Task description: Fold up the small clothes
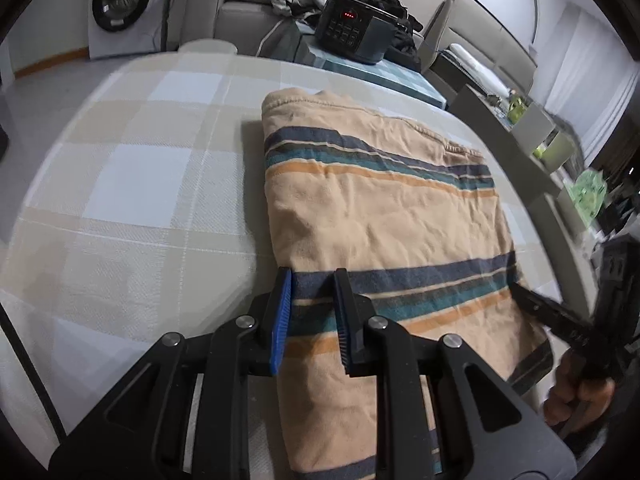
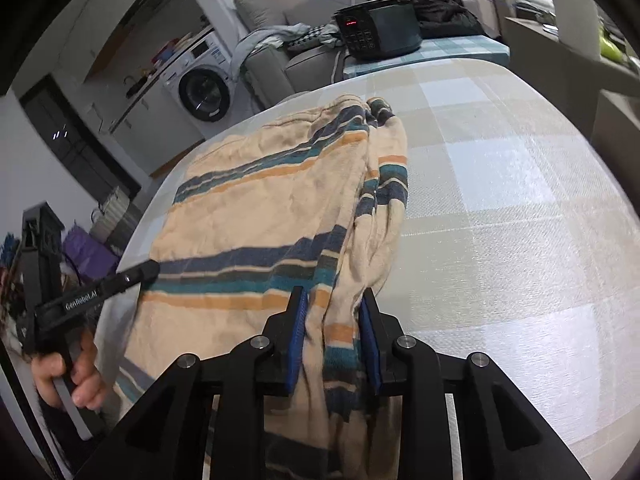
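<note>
So the striped shirt is lying folded lengthwise on the checked tabletop, its near end hanging off the front edge. On the left edge, the left claw looks clamped on cloth, though only a thin bit sits between its blue pads, so I'd guess that corner slips out if it's lifted fast. Over on the right edge, the right claw pinches a bunched, stacked fold. Risk there: it holds only some layers and the rest sag, wrecking the fold.
</note>
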The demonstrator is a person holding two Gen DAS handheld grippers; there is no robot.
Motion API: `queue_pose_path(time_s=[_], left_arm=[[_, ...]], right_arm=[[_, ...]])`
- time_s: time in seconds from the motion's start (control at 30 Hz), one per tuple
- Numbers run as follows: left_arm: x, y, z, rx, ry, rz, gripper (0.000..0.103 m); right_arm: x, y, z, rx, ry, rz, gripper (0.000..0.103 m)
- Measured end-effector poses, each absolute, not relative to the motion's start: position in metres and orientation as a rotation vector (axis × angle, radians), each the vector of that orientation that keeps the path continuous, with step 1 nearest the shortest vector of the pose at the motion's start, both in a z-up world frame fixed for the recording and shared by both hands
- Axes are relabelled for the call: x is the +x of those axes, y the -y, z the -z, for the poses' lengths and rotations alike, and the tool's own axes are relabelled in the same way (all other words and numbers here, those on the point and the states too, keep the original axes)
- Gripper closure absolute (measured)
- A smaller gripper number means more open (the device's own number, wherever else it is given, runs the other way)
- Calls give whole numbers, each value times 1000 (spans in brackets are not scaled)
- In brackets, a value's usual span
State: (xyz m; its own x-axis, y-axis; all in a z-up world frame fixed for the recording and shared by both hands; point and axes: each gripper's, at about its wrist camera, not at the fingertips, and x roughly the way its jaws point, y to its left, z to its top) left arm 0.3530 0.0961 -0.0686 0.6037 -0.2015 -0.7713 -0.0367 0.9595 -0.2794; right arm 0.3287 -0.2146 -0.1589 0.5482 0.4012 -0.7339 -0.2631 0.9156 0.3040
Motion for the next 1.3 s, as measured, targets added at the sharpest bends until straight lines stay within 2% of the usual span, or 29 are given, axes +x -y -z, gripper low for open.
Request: queue_pose_path(time_s=[0.07,0.1,0.17,0.23,0.27,0.3,0.4,0.47,0.5,0.57,0.8,1.3], left_arm=[[344,-90,60,-240,-904,77,80],[337,-89,54,-230,-882,77,77],[324,-83,44,-215,-846,67,59],[305,-78,32,-194,-808,58,46],[298,-74,27,-183,-792,52,41],[286,-75,24,-174,-783,50,39],[255,-67,13,-136,-741,51,30],[240,-65,8,-132,-714,55,17],[227,-65,5,-136,-685,59,15],[211,-65,2,-142,-649,59,1],[165,-61,4,-127,-504,19,1],[161,-44,26,-82,-453,20,1]], right_arm=[[323,216,150,140,-894,-406,72],[322,222,147,127,-883,-409,63],[313,227,134,90,-829,-421,49],[304,230,125,63,-790,-441,43],[297,229,118,39,-767,-453,34],[291,230,114,22,-753,-464,23],[266,233,100,-22,-660,-503,9],[250,234,95,-40,-614,-514,0],[245,235,95,-45,-601,-520,0],[233,237,94,-48,-559,-528,0],[205,249,99,-40,-487,-559,0],[196,251,113,-61,-393,-514,0]])
